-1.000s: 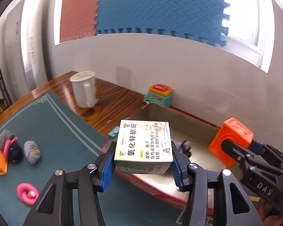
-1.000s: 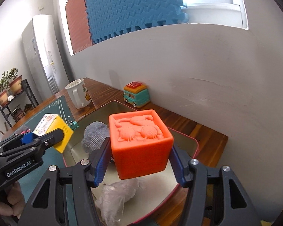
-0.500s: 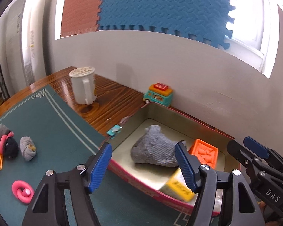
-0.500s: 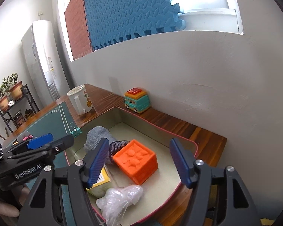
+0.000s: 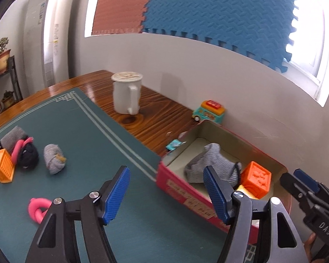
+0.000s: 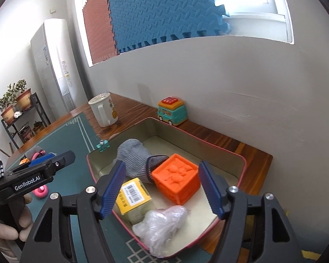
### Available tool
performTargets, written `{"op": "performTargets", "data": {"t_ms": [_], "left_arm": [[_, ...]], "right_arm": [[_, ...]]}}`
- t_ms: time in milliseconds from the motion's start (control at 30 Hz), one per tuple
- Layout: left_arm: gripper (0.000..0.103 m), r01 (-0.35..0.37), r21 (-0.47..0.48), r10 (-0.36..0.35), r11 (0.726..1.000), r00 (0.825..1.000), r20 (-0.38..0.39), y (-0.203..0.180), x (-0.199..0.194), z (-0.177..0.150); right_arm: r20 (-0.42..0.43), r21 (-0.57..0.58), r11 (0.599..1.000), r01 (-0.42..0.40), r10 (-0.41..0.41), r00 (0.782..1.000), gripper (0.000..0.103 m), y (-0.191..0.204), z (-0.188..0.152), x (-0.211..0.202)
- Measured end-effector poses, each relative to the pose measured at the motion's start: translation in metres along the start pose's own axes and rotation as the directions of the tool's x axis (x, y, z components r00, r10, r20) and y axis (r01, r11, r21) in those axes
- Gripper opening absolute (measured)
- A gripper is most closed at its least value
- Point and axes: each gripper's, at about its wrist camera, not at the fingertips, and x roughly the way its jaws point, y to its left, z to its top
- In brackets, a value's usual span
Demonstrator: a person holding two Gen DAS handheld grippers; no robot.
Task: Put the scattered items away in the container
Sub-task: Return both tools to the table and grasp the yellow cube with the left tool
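A red-sided tin point(image 5: 186, 190) holds an orange cube point(image 5: 255, 182), a yellow box point(image 6: 131, 195), a grey sock point(image 6: 133, 153) and a crumpled plastic bag point(image 6: 162, 225). My left gripper point(image 5: 165, 169) hangs over the green mat at the tin's near-left corner, jaws opening, nothing between them. My right gripper point(image 6: 161, 164) hovers above the tin point(image 6: 208, 144) and the cube point(image 6: 177, 177), jaws opening too and empty. On the mat to the left lie an orange crate point(image 5: 2, 166), a pink ring point(image 5: 36, 208), a rolled grey sock point(image 5: 53, 160) and a black bundle point(image 5: 28, 156).
A white mug point(image 5: 126, 95) and a toy bus point(image 5: 209, 111) stand on the wooden table near the wall. A teal clip point(image 5: 174, 145) lies by the tin's far-left corner. The green mat point(image 5: 87, 142) covers the table's left part. A hand point(image 6: 4, 232) holds the left gripper's handle.
Both grippers let go: the box and the orange cube now lie in the tin. The left gripper has swung left toward the mat; the right has drawn back a little.
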Motion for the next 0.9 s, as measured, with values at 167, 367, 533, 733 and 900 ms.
{"op": "performTargets", "data": {"t_ms": [167, 367, 533, 733, 900], "left_arm": [[0.077, -0.060, -0.056, 0.060, 0.997, 0.998, -0.004, 0.035, -0.008, -0.007], [0.077, -0.149, -0.152, 0.149, 0.977, 0.989, -0.014, 0.096, -0.023, -0.016], [0.077, -0.247, -0.242, 0.250, 0.938, 0.968, -0.021, 0.154, -0.039, -0.026], [0.079, -0.393, -0.332, 0.409, 0.858, 0.912, -0.023, 0.228, -0.050, -0.034], [0.083, -0.494, -0.286, 0.505, 0.821, 0.862, -0.039, 0.276, -0.030, -0.036]], "right_arm": [[-0.013, -0.038, 0.998, -0.041, 0.041, 0.999, 0.076, 0.023, -0.004, 0.002], [-0.047, -0.103, 0.988, -0.119, 0.115, 0.992, 0.078, 0.062, -0.010, 0.009], [-0.086, -0.157, 0.970, -0.185, 0.174, 0.981, 0.079, 0.096, -0.015, 0.016], [-0.127, -0.200, 0.951, -0.236, 0.214, 0.969, 0.079, 0.127, -0.022, 0.026], [-0.154, -0.218, 0.943, -0.250, 0.220, 0.963, 0.079, 0.141, -0.027, 0.035]]}}
